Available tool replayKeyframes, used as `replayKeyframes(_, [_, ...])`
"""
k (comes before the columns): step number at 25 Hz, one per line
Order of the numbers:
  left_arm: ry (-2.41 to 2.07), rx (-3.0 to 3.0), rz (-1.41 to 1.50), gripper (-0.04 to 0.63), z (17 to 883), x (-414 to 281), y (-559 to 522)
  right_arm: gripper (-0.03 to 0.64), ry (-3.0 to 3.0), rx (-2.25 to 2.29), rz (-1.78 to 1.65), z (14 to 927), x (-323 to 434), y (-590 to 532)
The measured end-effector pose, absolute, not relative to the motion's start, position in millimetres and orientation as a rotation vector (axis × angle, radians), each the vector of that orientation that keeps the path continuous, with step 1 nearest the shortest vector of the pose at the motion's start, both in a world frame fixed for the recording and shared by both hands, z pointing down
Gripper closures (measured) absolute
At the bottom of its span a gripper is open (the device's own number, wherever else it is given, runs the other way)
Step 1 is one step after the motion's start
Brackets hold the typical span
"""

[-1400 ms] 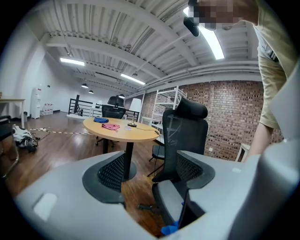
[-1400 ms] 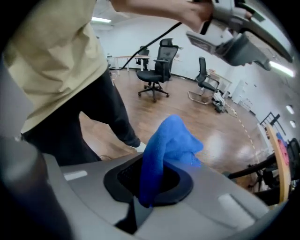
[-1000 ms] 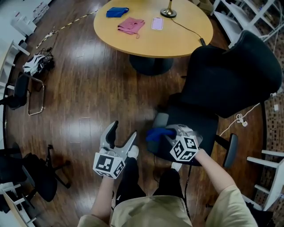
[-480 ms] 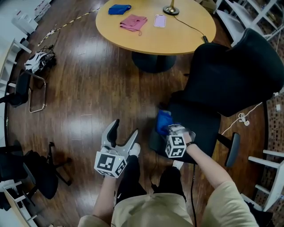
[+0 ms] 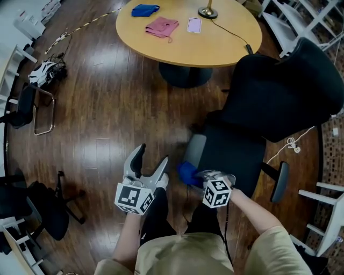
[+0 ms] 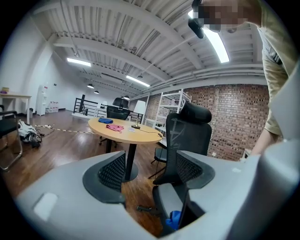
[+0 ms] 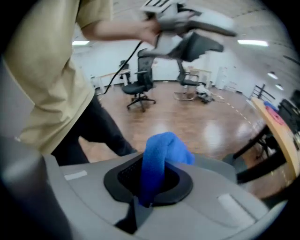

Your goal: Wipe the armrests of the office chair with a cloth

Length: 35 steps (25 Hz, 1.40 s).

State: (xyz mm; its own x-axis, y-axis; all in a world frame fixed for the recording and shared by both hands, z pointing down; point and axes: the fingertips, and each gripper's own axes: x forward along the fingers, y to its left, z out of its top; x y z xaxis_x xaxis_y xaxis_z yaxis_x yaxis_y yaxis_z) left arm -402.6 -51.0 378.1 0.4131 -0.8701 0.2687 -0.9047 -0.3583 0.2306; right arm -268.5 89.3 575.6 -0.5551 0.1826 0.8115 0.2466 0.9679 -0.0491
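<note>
The black office chair (image 5: pixel 269 96) stands at right in the head view, with a grey left armrest (image 5: pixel 194 150) and a dark right armrest (image 5: pixel 279 181). My right gripper (image 5: pixel 194 174) is shut on a blue cloth (image 5: pixel 187 173), which sits at the near end of the left armrest. In the right gripper view the blue cloth (image 7: pixel 157 161) bulges up from between the closed jaws of the right gripper (image 7: pixel 150 187). My left gripper (image 5: pixel 150 157) hangs open and empty left of the chair. In the left gripper view the chair (image 6: pixel 187 136) and cloth (image 6: pixel 174 219) show past the left gripper (image 6: pixel 150 176).
A round wooden table (image 5: pixel 231 48) behind the chair carries a pink cloth (image 5: pixel 160 26), another blue cloth (image 5: pixel 144 9), a phone (image 5: pixel 193 24) and a lamp base (image 5: pixel 207 12). Another black chair (image 5: pixel 43 209) stands at lower left. White shelving (image 5: pixel 328 204) is at right.
My right gripper pushed the cloth forward along the left armrest, then drew it back to the near end, uncovering the grey pad. The left gripper has stayed put.
</note>
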Motion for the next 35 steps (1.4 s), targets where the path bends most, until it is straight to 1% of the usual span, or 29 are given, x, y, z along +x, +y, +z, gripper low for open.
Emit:
replayKeyframes(2, [-1.544,2.331,0.139,0.279,376.8,-409.0,-49.6,0.597,-2.229,-0.036,-0.029,549.0,-256.4,20.1])
replayKeyframes(5, [-1.563,2.319,0.134,0.279,377.5,-418.0,-49.3,0.597,-2.182,0.348,-0.075,529.6,-229.2,-85.6])
replayKeyframes(8, [-1.567,2.307,0.136,0.279,378.8,-421.1,-49.0,0.597,-2.080,0.456,-0.151,549.6,-220.7,-141.2])
replayKeyframes(10, [-1.562,2.308,0.134,0.279,384.0,-419.8,-47.1,0.597,-2.026,0.359,-0.178,579.8,-226.2,-139.7])
replayKeyframes(14, [-1.549,2.299,0.151,0.279,384.3,-411.3,-43.3,0.597,-1.992,0.211,-0.190,617.4,-227.2,-84.1])
replayKeyframes(19, [-1.549,2.291,0.134,0.279,390.2,-411.9,-45.8,0.597,-2.083,0.140,-0.079,618.6,-239.7,13.9])
replayKeyframes(27, [-1.525,2.286,0.134,0.281,395.2,-406.9,-48.3,0.597,-2.103,-0.095,-0.161,615.6,-277.9,136.5])
replayKeyframes(30, [-1.517,2.282,0.125,0.281,395.8,-405.0,-45.3,0.597,-2.160,-0.050,-0.081,594.3,-280.9,127.0])
replayKeyframes(32, [-1.516,2.285,0.122,0.281,398.2,-406.9,-43.6,0.597,-2.227,0.134,-0.006,562.4,-279.5,78.7])
replayKeyframes(35, [-1.521,2.281,0.142,0.282,405.3,-416.5,-40.1,0.597,-2.236,0.432,-0.021,524.3,-270.9,-22.5])
